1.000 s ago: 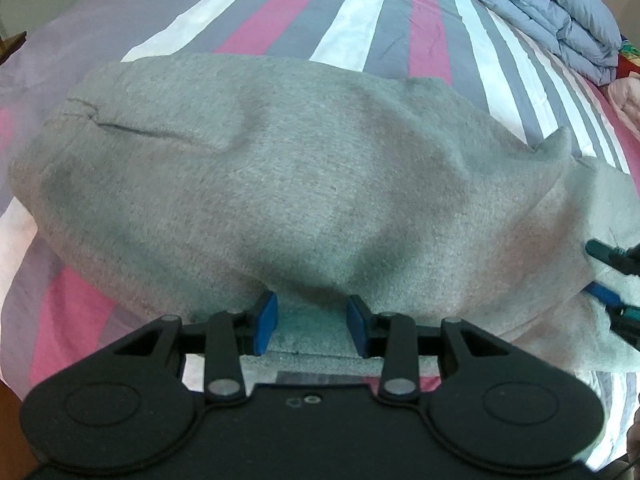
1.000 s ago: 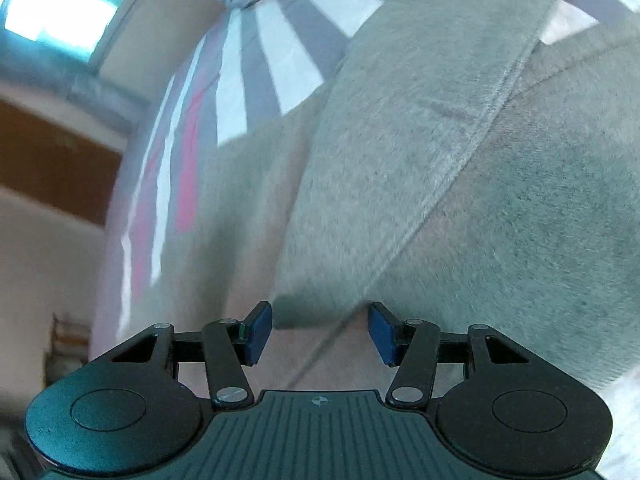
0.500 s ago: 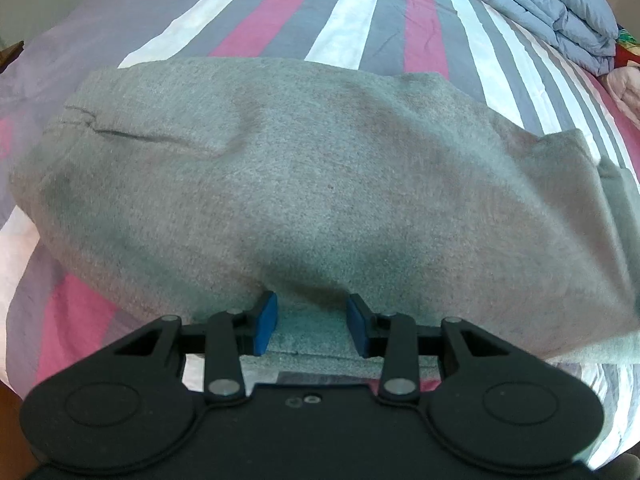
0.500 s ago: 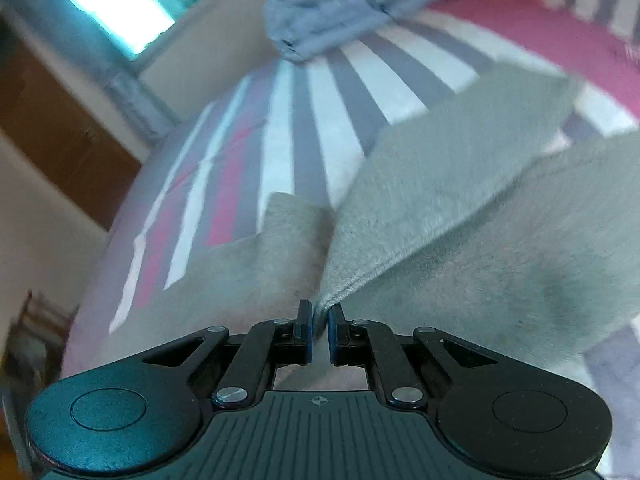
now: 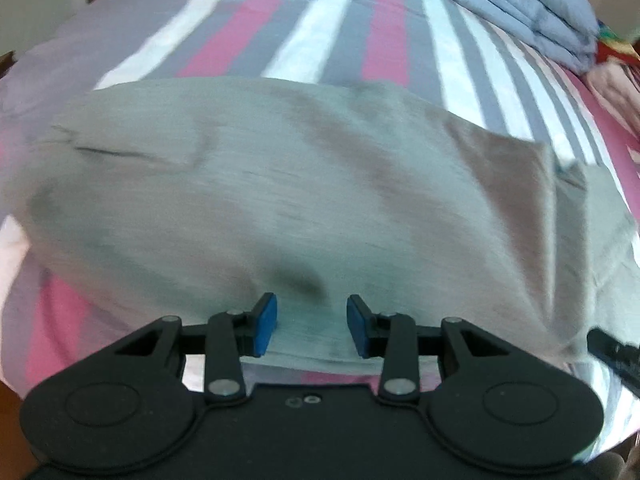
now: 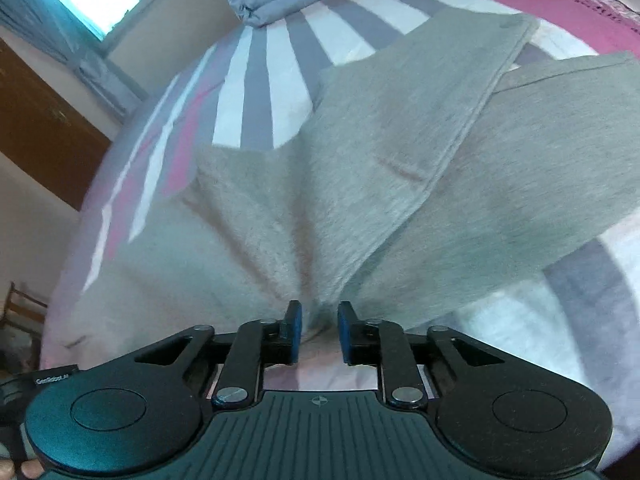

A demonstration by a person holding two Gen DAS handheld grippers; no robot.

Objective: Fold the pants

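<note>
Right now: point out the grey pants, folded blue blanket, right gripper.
grey pants (image 5: 304, 184), left wrist view, middle of cloth.
folded blue blanket (image 5: 520, 8), left wrist view, top fold.
right gripper (image 6: 319, 330), right wrist view, between fingertips.

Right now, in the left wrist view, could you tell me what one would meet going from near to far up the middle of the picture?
Left tongs, open → grey pants spread flat → striped bedsheet beyond them. The folded blue blanket lies far off to the right.
</note>
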